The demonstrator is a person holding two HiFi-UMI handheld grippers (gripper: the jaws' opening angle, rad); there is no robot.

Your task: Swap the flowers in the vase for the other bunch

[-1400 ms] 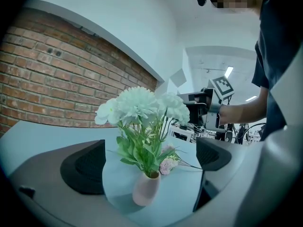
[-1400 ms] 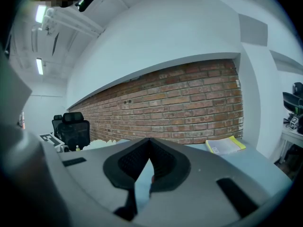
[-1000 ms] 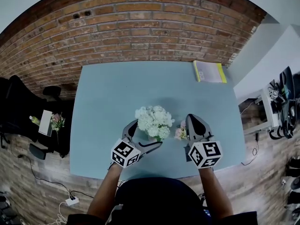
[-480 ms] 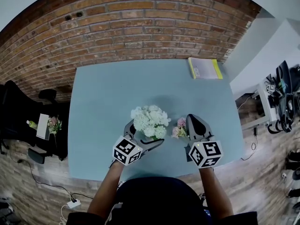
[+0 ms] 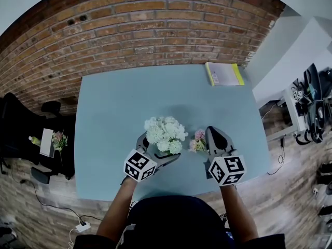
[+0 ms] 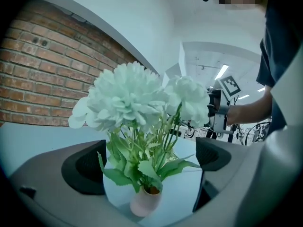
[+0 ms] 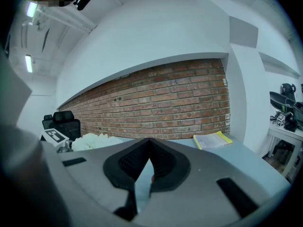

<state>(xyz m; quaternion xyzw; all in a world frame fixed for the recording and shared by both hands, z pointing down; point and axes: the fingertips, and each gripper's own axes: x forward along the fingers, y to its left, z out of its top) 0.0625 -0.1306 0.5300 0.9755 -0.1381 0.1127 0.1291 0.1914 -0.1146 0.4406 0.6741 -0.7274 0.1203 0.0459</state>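
A bunch of white flowers [image 5: 166, 133] stands in a small pink vase [image 6: 144, 202] near the table's front edge. My left gripper [image 5: 161, 149] is open, one jaw on each side of the vase; its pads [image 6: 85, 167] stay apart from the vase. In the left gripper view the white blooms [image 6: 128, 98] fill the middle above green leaves. A small pink bunch [image 5: 197, 141] lies on the table just right of the vase. Beside it on the right is my right gripper [image 5: 213, 131], shut with its pads [image 7: 163, 162] together and no flower seen between them.
A yellow-edged book [image 5: 224, 74] lies at the far right corner of the light-blue table [image 5: 129, 102], under the brick wall [image 5: 155, 30]. A black chair [image 7: 59, 119] and a small stand with flowers [image 5: 54, 140] sit left of the table. White shelves [image 5: 306, 102] stand at the right.
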